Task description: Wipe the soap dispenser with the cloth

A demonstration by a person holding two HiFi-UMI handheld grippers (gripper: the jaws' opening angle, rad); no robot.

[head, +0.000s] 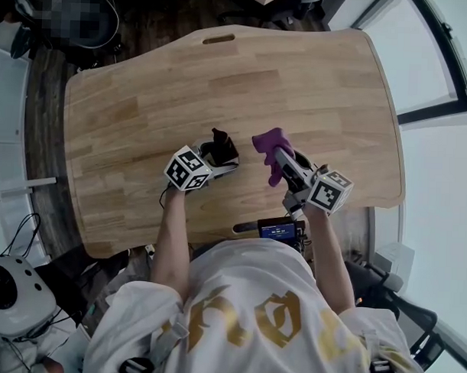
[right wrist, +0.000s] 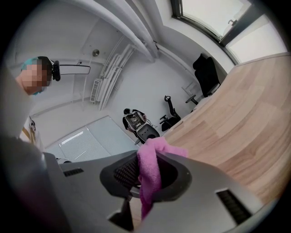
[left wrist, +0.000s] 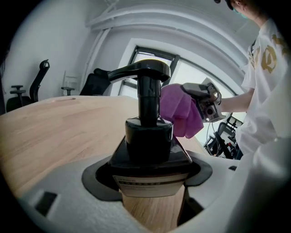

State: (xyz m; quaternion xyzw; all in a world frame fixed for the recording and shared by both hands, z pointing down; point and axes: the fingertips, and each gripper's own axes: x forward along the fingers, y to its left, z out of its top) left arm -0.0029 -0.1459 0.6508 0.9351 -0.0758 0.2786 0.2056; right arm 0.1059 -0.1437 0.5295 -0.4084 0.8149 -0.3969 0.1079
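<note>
A black soap dispenser [head: 219,149] sits clamped between the jaws of my left gripper [head: 217,157], over the near middle of a pale wooden table [head: 298,85]. In the left gripper view the soap dispenser [left wrist: 148,132] has a glossy pump head, a round collar, square sloping shoulders and a white label, and the left gripper [left wrist: 148,177] pinches it at the label. Its long axis stands upright. The spout points left in that view, away from the cloth [left wrist: 182,111].

My right gripper [head: 285,162] is closed on a pink-purple cloth [head: 271,143] that bunches up past its tips, just beside the dispenser on its right; I cannot tell whether they touch. In the right gripper view the cloth [right wrist: 148,168] hangs pinched in the right gripper [right wrist: 150,177].

A small lit screen [head: 280,229] sits at the table's near edge. Dark office chairs [left wrist: 42,82] stand beyond the table.
</note>
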